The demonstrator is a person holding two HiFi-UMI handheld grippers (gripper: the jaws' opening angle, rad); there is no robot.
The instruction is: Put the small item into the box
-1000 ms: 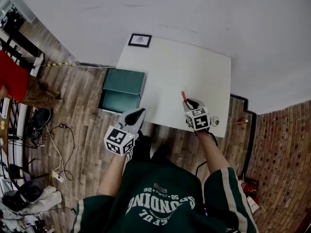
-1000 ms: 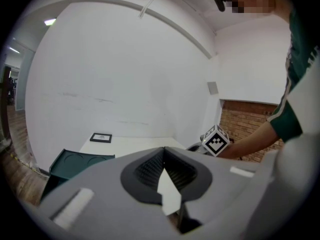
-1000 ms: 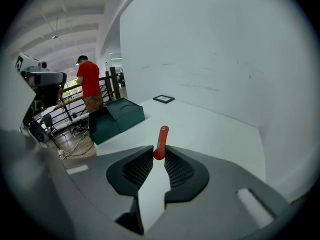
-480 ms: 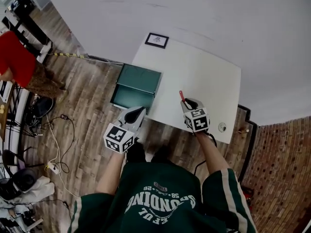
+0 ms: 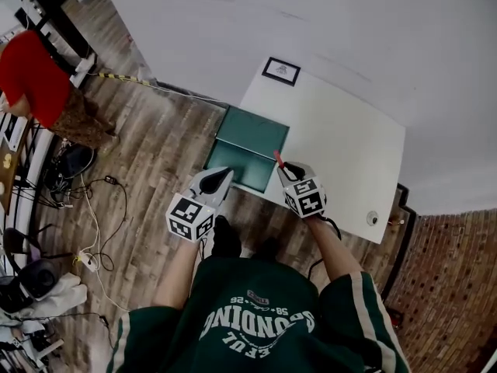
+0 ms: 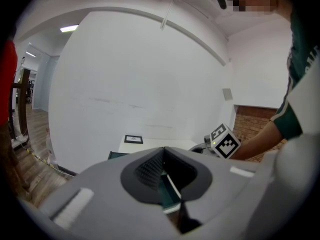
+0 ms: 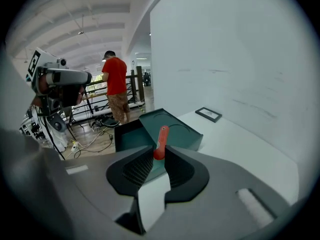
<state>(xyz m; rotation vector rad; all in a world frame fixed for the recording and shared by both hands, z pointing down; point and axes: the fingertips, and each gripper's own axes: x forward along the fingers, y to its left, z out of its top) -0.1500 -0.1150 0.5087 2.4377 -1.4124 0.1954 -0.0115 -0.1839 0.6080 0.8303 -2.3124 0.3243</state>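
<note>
The red small item is pinched at its lower end by the right gripper, whose jaws are partly closed on it, just above the near side of the open green box. The left gripper hovers near the box's front, its jaws together and empty. The white table extends right of the box.

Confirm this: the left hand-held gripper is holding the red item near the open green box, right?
No. The right hand-held gripper, not the left hand-held gripper, is holding the red item near the open green box; the right gripper view shows it between the jaws.
</note>
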